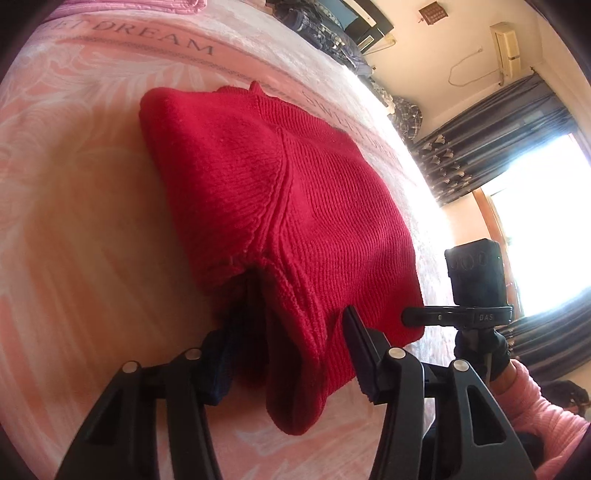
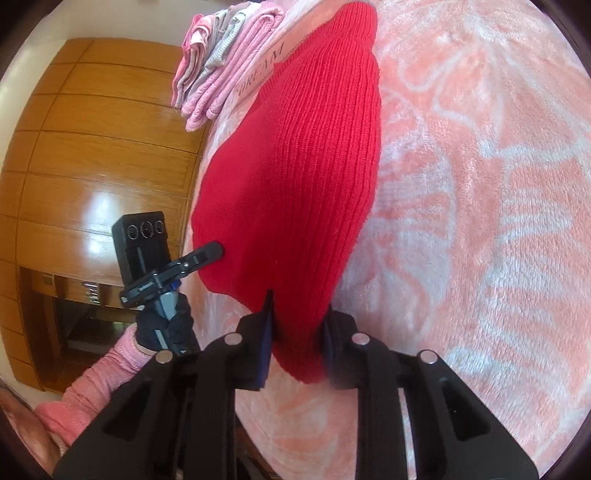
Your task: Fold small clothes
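Note:
A red knitted garment [image 1: 295, 184] lies folded on the pink bedspread [image 1: 92, 221], with its near edge lifted. In the left wrist view my left gripper [image 1: 299, 317] is shut on a thick bunch of that edge. My right gripper [image 1: 413, 315] bites the same edge a little to the right, held by a gloved hand. Seen from the right wrist, the red garment [image 2: 295, 166] stretches away over the bedspread [image 2: 480, 221]. There my right gripper [image 2: 299, 325] is shut on its near corner. The left gripper [image 2: 216, 253] touches the cloth's left edge.
A stack of folded pink and grey clothes [image 2: 221, 62] sits at the far end of the bed. A wooden wardrobe [image 2: 92, 147] stands beside the bed. Dark patterned bedding [image 1: 317, 26] and curtains [image 1: 498, 140] by a bright window lie beyond it.

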Motion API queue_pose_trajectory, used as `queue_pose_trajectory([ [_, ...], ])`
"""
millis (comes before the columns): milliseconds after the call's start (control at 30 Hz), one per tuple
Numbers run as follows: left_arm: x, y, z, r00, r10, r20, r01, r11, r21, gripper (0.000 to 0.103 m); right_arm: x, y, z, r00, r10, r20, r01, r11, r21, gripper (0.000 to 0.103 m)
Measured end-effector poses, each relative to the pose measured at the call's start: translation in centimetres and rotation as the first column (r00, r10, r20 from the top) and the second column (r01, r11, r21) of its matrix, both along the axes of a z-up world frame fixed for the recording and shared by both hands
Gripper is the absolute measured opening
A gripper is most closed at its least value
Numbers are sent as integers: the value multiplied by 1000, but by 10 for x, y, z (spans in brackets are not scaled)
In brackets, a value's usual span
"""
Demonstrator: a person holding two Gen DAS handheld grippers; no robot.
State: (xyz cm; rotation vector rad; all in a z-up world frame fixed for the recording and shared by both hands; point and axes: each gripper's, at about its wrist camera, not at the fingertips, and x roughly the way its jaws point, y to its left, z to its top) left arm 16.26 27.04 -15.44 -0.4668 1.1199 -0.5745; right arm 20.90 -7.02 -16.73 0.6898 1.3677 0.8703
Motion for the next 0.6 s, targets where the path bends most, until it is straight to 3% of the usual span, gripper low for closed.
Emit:
queue_pose_trajectory([
  [100,-2,5,7,1000,3,-10,-3,1000,-26,42,-2,-4,9,1000,-12,-7,12,999,53,18],
  [200,-7,-2,14,999,-22,29,21,999,30,42,-5,-5,4,1000,8,22,-7,999,-41,16],
  [300,-11,-8,1,999,-36,26,33,996,84,41,-9,-4,-10,999,31,38,-25,990,-136,18],
  [433,-23,-17,0,991,-69,112,53,989,141,41,-8,0,-13,998,39,46,-31,987,-155,18],
  [600,-19,-12,12,997,-23,79,14,994,113,42,-12,8,15,993,49,110,-25,976,-215,27],
])
